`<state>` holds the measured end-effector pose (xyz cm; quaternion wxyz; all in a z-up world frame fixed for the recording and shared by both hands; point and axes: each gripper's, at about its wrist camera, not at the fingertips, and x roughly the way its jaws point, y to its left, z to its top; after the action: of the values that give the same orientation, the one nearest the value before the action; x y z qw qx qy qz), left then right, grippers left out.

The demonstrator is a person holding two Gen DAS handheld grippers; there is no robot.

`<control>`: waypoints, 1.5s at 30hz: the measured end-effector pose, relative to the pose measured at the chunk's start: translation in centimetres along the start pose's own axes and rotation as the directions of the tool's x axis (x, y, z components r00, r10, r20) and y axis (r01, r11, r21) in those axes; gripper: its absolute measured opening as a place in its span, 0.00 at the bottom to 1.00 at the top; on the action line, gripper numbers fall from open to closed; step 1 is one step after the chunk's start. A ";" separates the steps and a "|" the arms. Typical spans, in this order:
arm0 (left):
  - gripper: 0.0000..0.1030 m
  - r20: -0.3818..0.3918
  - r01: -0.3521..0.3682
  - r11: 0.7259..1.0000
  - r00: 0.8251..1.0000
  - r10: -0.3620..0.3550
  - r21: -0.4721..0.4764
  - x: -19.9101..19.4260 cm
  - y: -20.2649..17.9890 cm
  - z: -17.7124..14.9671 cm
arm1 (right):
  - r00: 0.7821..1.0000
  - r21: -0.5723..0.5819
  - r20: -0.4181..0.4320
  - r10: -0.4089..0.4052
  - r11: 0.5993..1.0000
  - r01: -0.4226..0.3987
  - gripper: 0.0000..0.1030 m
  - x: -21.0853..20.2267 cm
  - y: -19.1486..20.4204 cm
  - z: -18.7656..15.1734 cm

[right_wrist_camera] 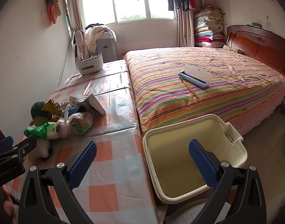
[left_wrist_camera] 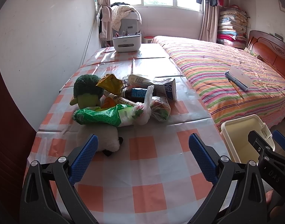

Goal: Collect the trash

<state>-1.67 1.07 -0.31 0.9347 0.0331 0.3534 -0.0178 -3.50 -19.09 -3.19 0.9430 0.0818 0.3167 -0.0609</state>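
Both grippers, left [left_wrist_camera: 143,160] and right [right_wrist_camera: 142,165], have wide, empty fingers. Toys [left_wrist_camera: 87,91] at 10 o'clock touch the trash [left_wrist_camera: 105,114]; a grab might catch one.

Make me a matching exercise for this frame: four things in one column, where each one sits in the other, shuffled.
Things
1. green bag
2. bin
3. pencil
4. white organiser

Places
A. on the striped bed
B. far end of the table, near the window
C. on the floor beside the table, lid open
D. in the trash pile on the checked tablecloth

Pairs: 1-D, 2-C, 3-A, 4-B
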 end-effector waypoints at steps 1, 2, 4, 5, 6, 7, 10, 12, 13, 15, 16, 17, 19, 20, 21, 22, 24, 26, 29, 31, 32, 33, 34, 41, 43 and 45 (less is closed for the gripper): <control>0.93 0.000 0.001 1.000 1.000 -0.001 0.000 0.0 0.0 0.0 | 1.000 0.001 0.000 0.002 1.000 -0.002 0.94 0.0 0.0 0.0; 0.93 0.001 0.001 1.000 1.000 -0.001 0.000 0.0 0.1 0.0 | 1.000 0.001 0.001 0.003 1.000 -0.003 0.94 0.0 0.0 -0.1; 0.93 0.000 0.001 1.000 1.000 -0.001 0.000 0.1 0.0 0.0 | 1.000 -0.001 0.000 0.002 1.000 -0.002 0.94 0.0 0.1 -0.1; 0.93 -0.001 0.000 1.000 1.000 0.000 -0.001 0.1 0.1 0.0 | 1.000 0.000 0.000 0.004 1.000 -0.004 0.94 0.0 0.1 -0.1; 0.93 -0.001 0.000 1.000 1.000 0.000 -0.002 0.1 0.1 0.0 | 1.000 0.000 0.000 0.006 1.000 -0.006 0.94 0.0 0.1 -0.1; 0.93 -0.001 0.001 1.000 1.000 -0.001 -0.003 0.1 0.1 -0.1 | 1.000 -0.002 0.000 0.005 1.000 -0.005 0.94 -0.1 0.2 -0.1; 0.93 -0.002 -0.001 1.000 1.000 0.001 -0.005 0.1 0.1 -0.1 | 1.000 -0.004 0.000 0.004 1.000 -0.004 0.94 -0.1 0.2 -0.2; 0.93 -0.002 -0.001 1.000 1.000 0.001 -0.005 0.1 0.1 -0.1 | 1.000 -0.004 0.001 0.003 1.000 -0.003 0.94 0.0 0.3 -0.1; 0.93 -0.002 -0.002 1.000 1.000 0.002 -0.004 0.1 0.1 -0.1 | 1.000 -0.003 -0.001 0.002 1.000 -0.002 0.94 0.0 0.3 -0.2; 0.93 -0.001 -0.002 1.000 1.000 0.002 -0.003 0.0 0.1 -0.1 | 1.000 -0.001 -0.004 0.006 1.000 -0.006 0.94 0.0 0.3 -0.1; 0.93 -0.002 -0.002 1.000 1.000 0.002 -0.004 0.1 0.1 -0.1 | 1.000 -0.001 -0.005 0.006 1.000 -0.006 0.94 0.0 0.4 -0.1; 0.93 -0.001 -0.002 1.000 1.000 0.002 -0.005 0.1 0.1 -0.1 | 1.000 -0.003 -0.006 0.005 1.000 -0.005 0.94 0.1 0.4 -0.1; 0.93 -0.002 0.000 1.000 1.000 0.000 -0.007 0.1 0.1 -0.1 | 1.000 -0.005 -0.008 0.008 1.000 -0.008 0.94 0.1 0.5 -0.1; 0.93 -0.002 0.001 1.000 1.000 -0.001 -0.008 0.1 0.1 -0.1 | 1.000 -0.006 -0.008 0.009 1.000 -0.009 0.94 0.1 0.6 -0.1; 0.93 -0.002 0.001 1.000 1.000 -0.001 -0.008 0.1 0.1 -0.1 | 1.000 -0.008 -0.007 0.009 1.000 -0.009 0.94 0.1 0.7 -0.1; 0.93 -0.002 -0.001 1.000 1.000 0.001 -0.008 0.1 0.2 -0.1 | 1.000 -0.010 -0.006 0.009 1.000 -0.009 0.94 0.1 0.7 -0.1; 0.93 -0.003 0.001 1.000 1.000 -0.001 -0.010 0.1 0.3 0.0 | 1.000 -0.009 -0.007 0.012 1.000 -0.012 0.94 0.3 0.7 -0.1; 0.93 -0.004 0.000 1.000 1.000 0.000 -0.013 0.2 0.5 -0.1 | 1.000 -0.009 -0.009 0.015 1.000 -0.015 0.94 0.4 0.7 -0.1; 0.93 -0.006 -0.003 1.000 1.000 0.003 -0.020 0.3 0.9 -0.1 | 1.000 -0.014 -0.011 0.018 1.000 -0.018 0.94 0.5 1.0 -0.1; 0.93 -0.009 -0.005 1.000 1.000 0.005 -0.028 0.4 1.2 -0.2 | 1.000 -0.018 -0.013 0.021 1.000 -0.021 0.94 0.7 1.2 -0.1; 0.93 -0.011 -0.006 0.999 1.000 0.005 -0.033 0.4 1.4 -0.2 | 1.000 -0.020 -0.014 0.022 1.000 -0.023 0.94 0.7 1.3 -0.1; 0.93 -0.014 -0.006 0.999 1.000 0.006 -0.038 0.5 1.6 -0.2 | 1.000 -0.022 -0.014 0.025 0.999 -0.025 0.94 0.8 1.5 0.0; 0.93 -0.017 -0.007 0.999 1.000 0.007 -0.042 0.6 1.8 -0.3 | 1.000 -0.023 -0.015 0.027 0.999 -0.027 0.94 0.9 1.6 0.0; 0.93 -0.021 -0.017 0.998 1.000 0.016 -0.056 0.9 2.9 -0.3 | 0.999 -0.029 -0.023 0.039 0.999 -0.040 0.94 1.4 2.0 0.0; 0.93 -0.020 -0.024 0.997 1.000 0.023 -0.068 0.9 3.5 -0.3 | 0.999 -0.031 -0.022 0.043 0.999 -0.043 0.94 1.5 2.1 0.1; 0.93 -0.021 -0.031 0.996 0.999 0.029 -0.079 0.9 4.2 -0.3 | 0.999 -0.034 -0.022 0.049 0.998 -0.050 0.94 1.6 2.3 0.2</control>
<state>-0.93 5.28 -0.88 0.9319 0.0014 0.3624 0.0105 -1.73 -16.96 -3.79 0.9421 0.0738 0.3255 -0.0313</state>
